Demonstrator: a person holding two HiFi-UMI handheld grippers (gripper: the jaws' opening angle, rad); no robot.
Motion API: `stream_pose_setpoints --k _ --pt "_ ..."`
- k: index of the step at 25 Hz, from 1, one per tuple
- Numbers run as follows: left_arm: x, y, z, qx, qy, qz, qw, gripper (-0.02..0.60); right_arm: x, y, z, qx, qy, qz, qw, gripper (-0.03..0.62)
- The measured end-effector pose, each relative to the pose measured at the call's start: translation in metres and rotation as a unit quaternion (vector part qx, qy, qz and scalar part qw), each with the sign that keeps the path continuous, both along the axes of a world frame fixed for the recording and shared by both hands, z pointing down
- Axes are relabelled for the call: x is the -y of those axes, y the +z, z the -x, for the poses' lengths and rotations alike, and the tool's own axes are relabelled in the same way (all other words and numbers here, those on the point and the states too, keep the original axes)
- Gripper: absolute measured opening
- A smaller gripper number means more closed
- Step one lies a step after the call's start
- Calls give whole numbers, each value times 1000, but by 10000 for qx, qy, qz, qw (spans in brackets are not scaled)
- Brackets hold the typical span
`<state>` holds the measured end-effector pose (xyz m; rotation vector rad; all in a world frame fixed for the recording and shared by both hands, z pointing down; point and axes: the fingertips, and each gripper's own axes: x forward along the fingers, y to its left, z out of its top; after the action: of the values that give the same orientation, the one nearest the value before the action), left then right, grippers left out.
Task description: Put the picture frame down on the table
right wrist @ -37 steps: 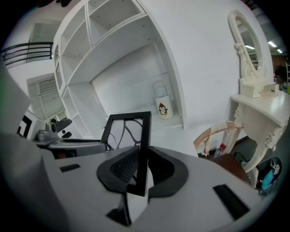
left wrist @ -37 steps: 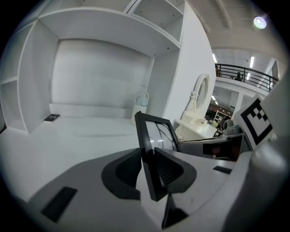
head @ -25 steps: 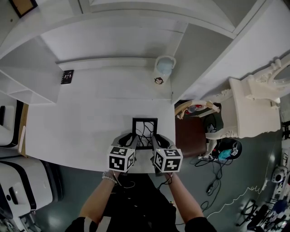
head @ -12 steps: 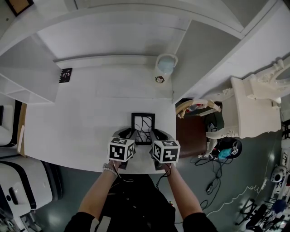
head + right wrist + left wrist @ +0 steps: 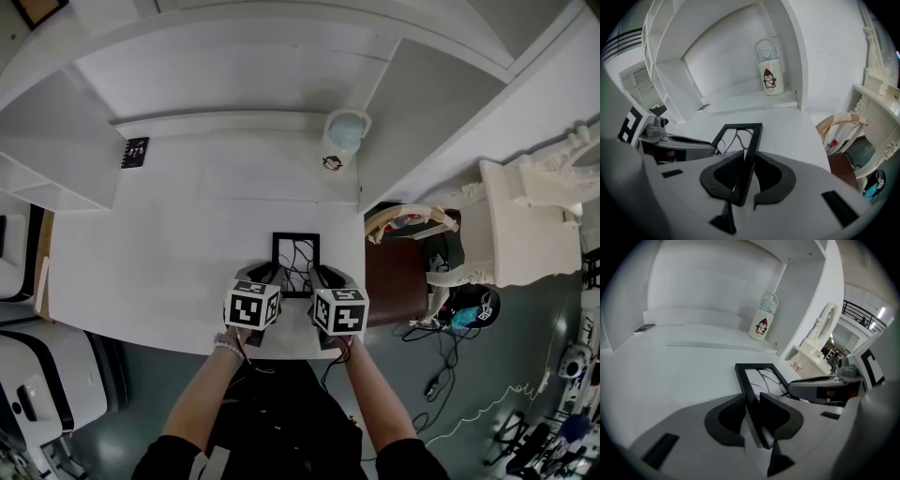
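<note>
A black picture frame [image 5: 296, 264] with dark curved lines on its white picture is held flat and low over the white table [image 5: 169, 253], near the front edge. Whether it touches the tabletop I cannot tell. My left gripper [image 5: 273, 281] is shut on the frame's left bar. In the left gripper view the bar of the frame [image 5: 754, 380] runs between the two pads of the left gripper [image 5: 752, 416]. My right gripper [image 5: 319, 279] is shut on the right bar. The right gripper view shows the frame [image 5: 754, 133] pinched by the right gripper [image 5: 747, 173].
A pale bottle with a penguin print [image 5: 342, 141] stands at the back right of the table against the alcove wall. A small black card [image 5: 137, 153] lies at the back left. Beyond the table's right edge are a brown chair [image 5: 398, 272] and a white ornate dresser [image 5: 525, 216].
Both grippers have sunk a little toward the tabletop with the frame still between them. The frame looks slightly smaller and lower than before.
</note>
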<state>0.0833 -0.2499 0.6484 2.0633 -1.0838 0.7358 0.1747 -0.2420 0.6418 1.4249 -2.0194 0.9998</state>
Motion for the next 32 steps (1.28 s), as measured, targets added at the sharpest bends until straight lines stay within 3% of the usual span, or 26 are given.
stream_pose_setpoints --k 6,9,13,18,21,24,25,32 --pt "0 -1 -2 139 264 -112 9995 94 1 -1 1 -284 -214 -283 9990 69" --pt "1 -1 -1 229 345 -168 9990 108 0 0 -4 -54 -2 -245 9997 104" --pt "-3 -6 2 103 310 -162 9993 138 -5 -5 -11 189 120 -223 9995 149" --pt "-11 -20 10 27 304 -436 9986 138 -14 -25 -12 -45 34 -651 9979 147" --pt "-15 -35 13 72 360 -740 9966 105 -20 -44 -10 -312 -34 -1086 9936 131" --pt "-18 -57 13 58 374 -1094 9933 2 -25 -68 -12 -583 -12 -1522 9866 29" --pt "-19 -65 12 22 403 -1195 9920 2 -27 -76 -12 -628 -18 -1652 9843 2" --pt "-27 -137 9 -223 418 -2095 9767 2 -43 -129 -7 -416 26 -2201 9746 2"
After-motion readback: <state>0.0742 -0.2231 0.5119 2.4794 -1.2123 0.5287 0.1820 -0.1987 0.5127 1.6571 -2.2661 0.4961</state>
